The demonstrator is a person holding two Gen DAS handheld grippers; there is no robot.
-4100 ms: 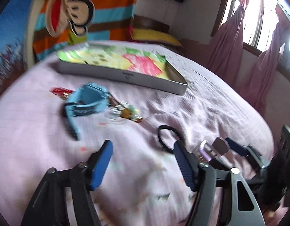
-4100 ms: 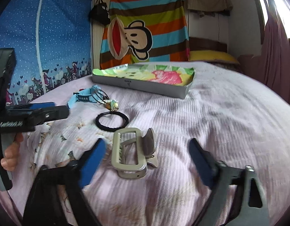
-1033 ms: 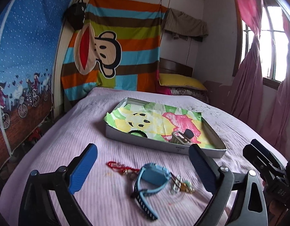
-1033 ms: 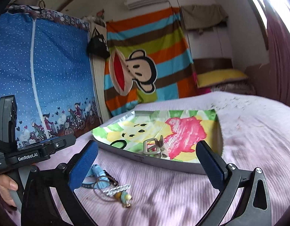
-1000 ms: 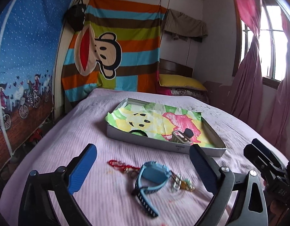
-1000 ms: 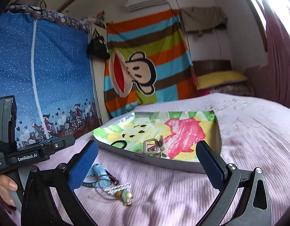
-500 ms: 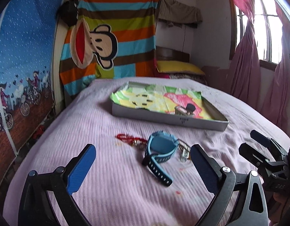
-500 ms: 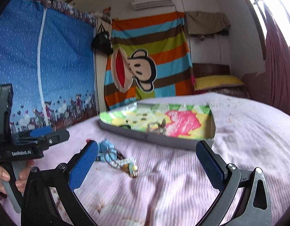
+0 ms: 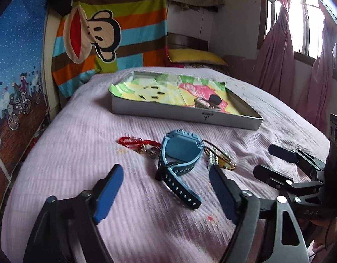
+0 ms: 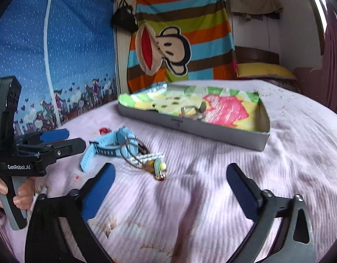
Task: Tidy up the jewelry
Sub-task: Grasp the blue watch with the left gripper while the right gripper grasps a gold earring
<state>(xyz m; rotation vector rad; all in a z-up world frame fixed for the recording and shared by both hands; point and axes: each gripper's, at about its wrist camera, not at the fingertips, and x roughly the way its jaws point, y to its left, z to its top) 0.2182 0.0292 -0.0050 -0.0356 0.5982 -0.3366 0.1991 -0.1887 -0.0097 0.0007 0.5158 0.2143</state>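
Observation:
A blue watch (image 9: 180, 153) lies on the pink bedspread, with a red cord bracelet (image 9: 135, 142) to its left and a beaded keyring bundle (image 9: 219, 159) to its right. My left gripper (image 9: 166, 188) is open and empty, just short of the watch strap. My right gripper (image 10: 170, 183) is open and empty, just short of the beaded bundle (image 10: 148, 160); the watch (image 10: 112, 146) lies to its left. The grey tray (image 9: 183, 112) lined with colourful paper holds a silver clip (image 9: 206, 104); the tray also shows in the right wrist view (image 10: 203, 129).
The bed fills both views. A striped monkey blanket (image 9: 102, 28) hangs on the far wall. A blue fabric wardrobe (image 10: 52, 54) stands on the left, pink curtains (image 9: 282, 50) on the right. A yellow pillow (image 9: 194, 55) lies beyond the tray.
Both grippers have dropped and moved in toward the watch and the bundle, still open. Earlier, the silver clip and black hair tie went from the bedspread into the tray.

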